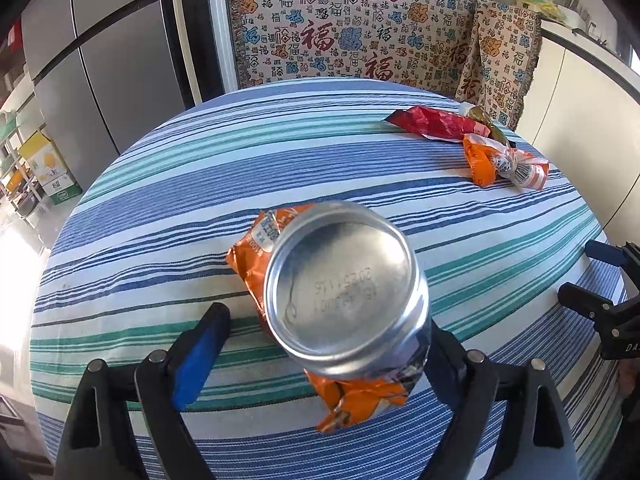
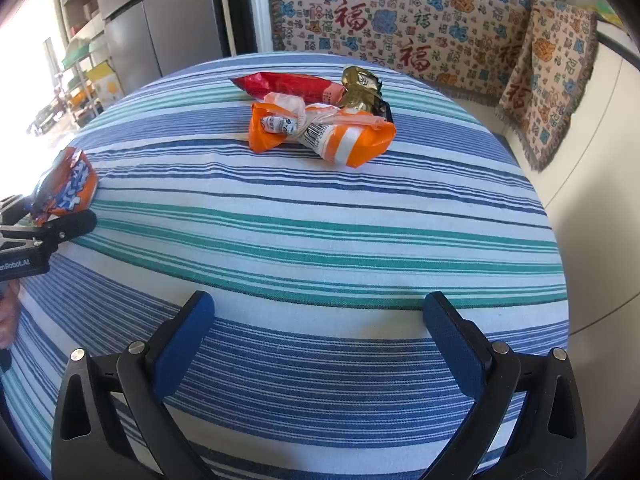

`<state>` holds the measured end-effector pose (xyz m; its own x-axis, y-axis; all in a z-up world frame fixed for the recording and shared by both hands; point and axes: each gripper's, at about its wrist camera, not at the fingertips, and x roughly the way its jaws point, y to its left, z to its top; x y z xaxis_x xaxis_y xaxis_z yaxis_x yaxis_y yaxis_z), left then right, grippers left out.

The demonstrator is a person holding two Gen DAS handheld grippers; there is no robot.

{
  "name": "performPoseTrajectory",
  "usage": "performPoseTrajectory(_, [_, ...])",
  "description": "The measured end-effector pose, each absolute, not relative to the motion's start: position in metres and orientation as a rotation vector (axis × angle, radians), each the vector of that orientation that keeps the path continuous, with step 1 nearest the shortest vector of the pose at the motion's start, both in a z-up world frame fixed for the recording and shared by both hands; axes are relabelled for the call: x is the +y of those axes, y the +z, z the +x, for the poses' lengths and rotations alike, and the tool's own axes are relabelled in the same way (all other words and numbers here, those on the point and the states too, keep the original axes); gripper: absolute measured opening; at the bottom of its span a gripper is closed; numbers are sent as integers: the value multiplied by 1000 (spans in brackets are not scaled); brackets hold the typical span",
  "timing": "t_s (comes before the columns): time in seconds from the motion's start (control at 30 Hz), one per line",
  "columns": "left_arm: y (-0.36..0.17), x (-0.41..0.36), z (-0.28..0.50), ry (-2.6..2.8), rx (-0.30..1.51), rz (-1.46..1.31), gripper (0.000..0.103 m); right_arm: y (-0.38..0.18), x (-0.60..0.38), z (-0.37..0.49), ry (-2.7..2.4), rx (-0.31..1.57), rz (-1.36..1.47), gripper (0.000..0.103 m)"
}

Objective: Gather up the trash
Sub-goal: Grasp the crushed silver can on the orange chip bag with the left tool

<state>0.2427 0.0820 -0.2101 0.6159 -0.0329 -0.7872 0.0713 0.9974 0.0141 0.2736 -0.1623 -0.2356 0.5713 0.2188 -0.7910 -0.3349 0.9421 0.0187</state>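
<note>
A silver drink can [image 1: 344,284] fills the middle of the left wrist view, its base toward the camera, over an orange snack wrapper [image 1: 356,400] on the striped table. My left gripper [image 1: 316,344] has its jaws wide apart; the can leans against the right finger and the left pad [image 1: 196,356] stands clear of it. In the right wrist view the can [image 2: 64,188] shows at the far left by the left gripper. My right gripper [image 2: 320,344] is open and empty above the cloth. An orange-and-white wrapper [image 2: 320,132], a red wrapper [image 2: 288,84] and a gold wrapper [image 2: 360,88] lie together at the far side.
The round table [image 2: 320,240] has a blue, green and white striped cloth. A sofa with a patterned throw [image 1: 352,28] stands behind it. A grey fridge [image 1: 100,60] is at the left and white cabinets [image 1: 580,112] at the right.
</note>
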Motion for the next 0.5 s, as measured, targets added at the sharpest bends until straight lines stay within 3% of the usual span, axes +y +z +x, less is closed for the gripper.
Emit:
performPoseTrajectory(0.4, [-212,80,241,-60,905,48,92,-197,-195,349,357,869,81,101])
performPoseTrajectory(0.47, [-212,80,241,-60,905,48,92,-197,-194,371,363,913,128,93])
performPoseTrajectory(0.5, [-212,80,241,-60,905,48,92,-201,-193,382,377,953,158,82])
